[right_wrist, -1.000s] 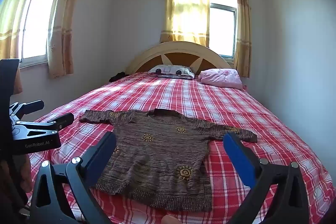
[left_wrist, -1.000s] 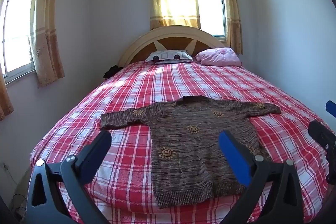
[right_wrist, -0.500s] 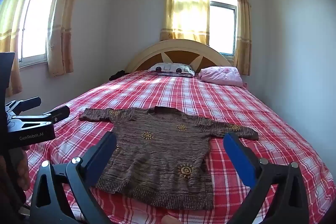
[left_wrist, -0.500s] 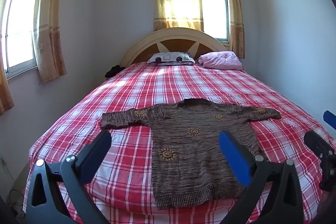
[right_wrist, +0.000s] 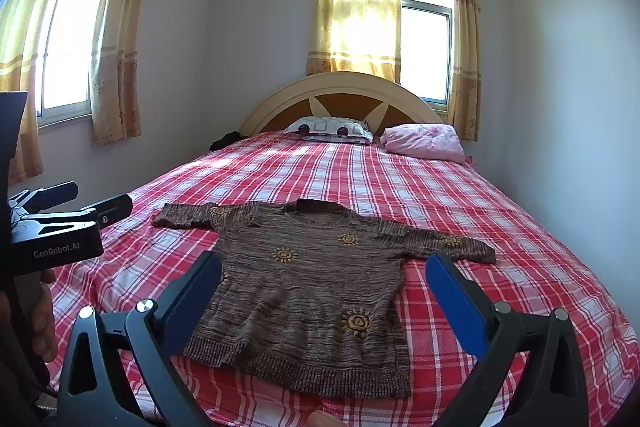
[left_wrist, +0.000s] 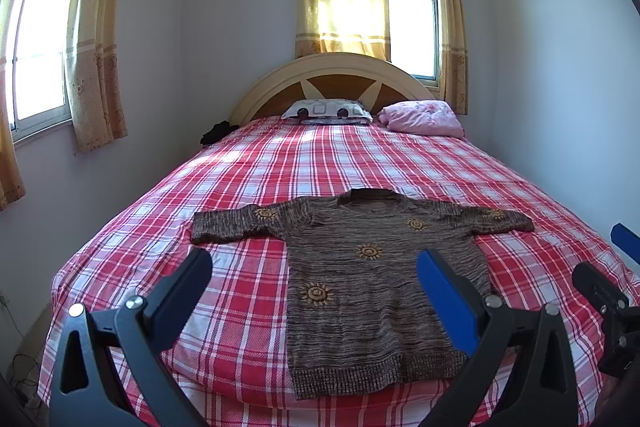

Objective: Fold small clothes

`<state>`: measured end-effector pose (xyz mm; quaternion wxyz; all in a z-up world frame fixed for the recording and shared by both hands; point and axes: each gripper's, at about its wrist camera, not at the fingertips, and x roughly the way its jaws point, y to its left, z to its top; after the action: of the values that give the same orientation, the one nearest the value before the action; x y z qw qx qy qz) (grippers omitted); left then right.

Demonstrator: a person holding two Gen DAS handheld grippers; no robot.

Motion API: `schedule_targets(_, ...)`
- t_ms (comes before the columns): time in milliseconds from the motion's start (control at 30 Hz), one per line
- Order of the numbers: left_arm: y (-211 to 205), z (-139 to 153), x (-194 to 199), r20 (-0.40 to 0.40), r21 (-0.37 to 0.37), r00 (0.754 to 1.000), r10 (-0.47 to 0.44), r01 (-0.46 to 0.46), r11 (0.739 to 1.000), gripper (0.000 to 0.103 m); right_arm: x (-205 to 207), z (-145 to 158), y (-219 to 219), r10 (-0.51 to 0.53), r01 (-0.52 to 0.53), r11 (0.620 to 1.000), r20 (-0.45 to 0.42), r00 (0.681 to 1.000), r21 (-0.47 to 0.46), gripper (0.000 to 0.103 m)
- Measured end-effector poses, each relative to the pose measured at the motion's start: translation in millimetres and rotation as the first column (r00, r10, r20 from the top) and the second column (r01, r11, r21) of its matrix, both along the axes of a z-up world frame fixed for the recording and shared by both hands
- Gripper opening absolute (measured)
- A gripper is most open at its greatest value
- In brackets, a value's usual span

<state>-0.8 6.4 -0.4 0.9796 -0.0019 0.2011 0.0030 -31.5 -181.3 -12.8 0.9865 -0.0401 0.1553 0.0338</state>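
Observation:
A small brown knit sweater [left_wrist: 372,283] with yellow sun motifs lies flat and face up on the red plaid bed [left_wrist: 280,163], sleeves spread out, hem toward me. It also shows in the right wrist view [right_wrist: 312,287]. My left gripper [left_wrist: 314,267] is open and empty, held above the near edge of the bed before the sweater's left half. My right gripper [right_wrist: 324,269] is open and empty, before the sweater's right half. The left gripper's body [right_wrist: 60,227] shows at the left of the right wrist view.
A patterned pillow [left_wrist: 326,111] and a pink bundle [left_wrist: 422,117] lie at the headboard [left_wrist: 336,77]. A dark item [left_wrist: 218,133] sits at the bed's far left edge. Walls stand close on both sides, with curtained windows behind and at left.
Both views have tilted and risen slightly, so the sweater sits a little lower and farther in frame. The sweater has not moved, and both grippers stay open.

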Motion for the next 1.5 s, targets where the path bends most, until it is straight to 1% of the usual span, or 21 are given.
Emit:
schedule_targets(400, 3.3, -2.3, 2.5, -0.005, -0.011, 1.0, 0.017, -0.017, 1.0, 0.103, 0.4, -1.0, 1.0, -0.003, 0.003, 1.0, -0.007, 1.0, 0.0, 0.102)
schedule_targets(1500, 6.9, -6.5, 5.1, -0.014, -0.016, 1.0, 0.016, -0.016, 1.0, 0.103, 2.8, -3.0, 1.1, -0.008, 0.008, 1.0, -0.023, 1.0, -0.002, 0.102)
